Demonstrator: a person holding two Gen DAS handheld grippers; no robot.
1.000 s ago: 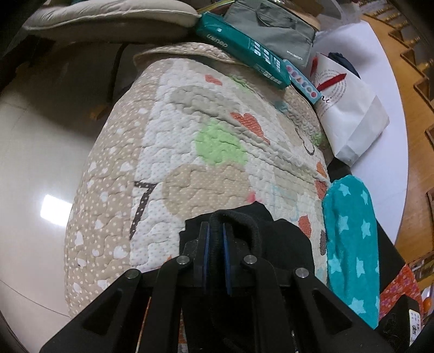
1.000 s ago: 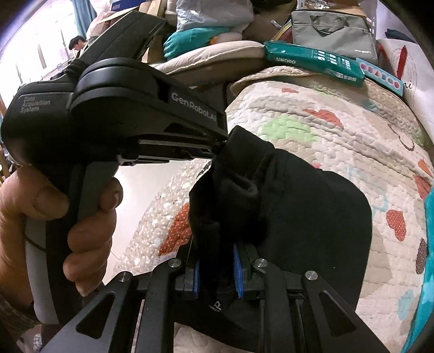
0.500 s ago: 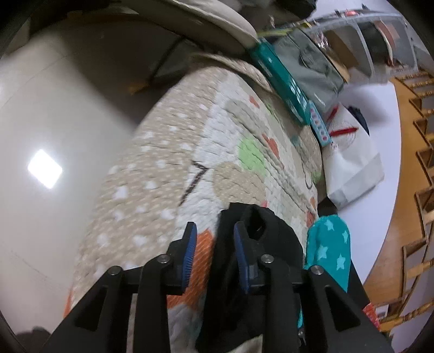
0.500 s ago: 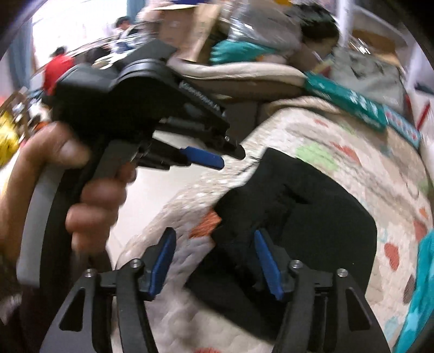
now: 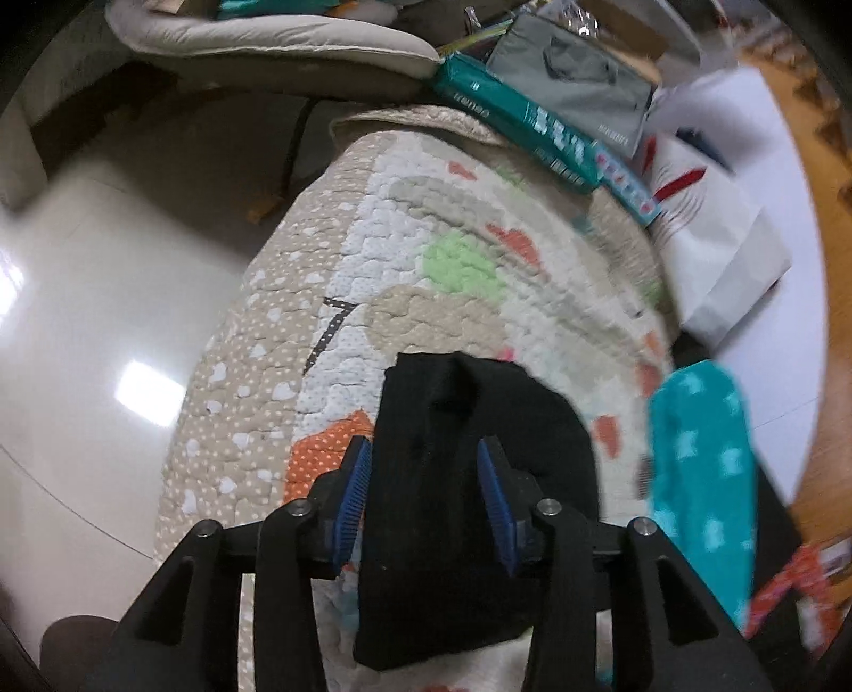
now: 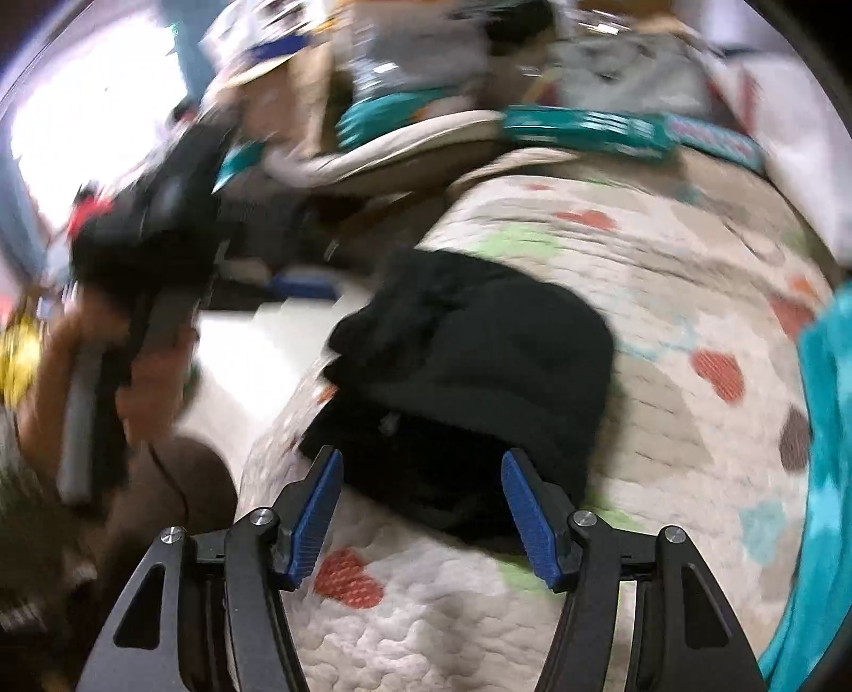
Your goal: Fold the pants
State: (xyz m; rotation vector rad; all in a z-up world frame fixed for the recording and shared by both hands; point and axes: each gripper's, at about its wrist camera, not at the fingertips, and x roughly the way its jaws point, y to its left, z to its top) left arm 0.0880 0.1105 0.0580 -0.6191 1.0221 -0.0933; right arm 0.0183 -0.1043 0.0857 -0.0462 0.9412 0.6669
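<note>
Pants point(image 5: 468, 479) are released since earlier; left tongs point(image 5: 426, 495) and right tongs point(image 6: 423, 511) are spread wide. Thick bundle ahead may spring open unpressed.

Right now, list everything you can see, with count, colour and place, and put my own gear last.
pants: one, black, folded on the quilt
quilt: one, beige with coloured patches, under the pants
towel: one, teal with stars, right of the pants
box: one, teal, quilt's far edge
bag: one, grey, behind the box
cushion: one, beige, far left
left gripper: open, over the pants
right gripper: open, near the pants
</note>
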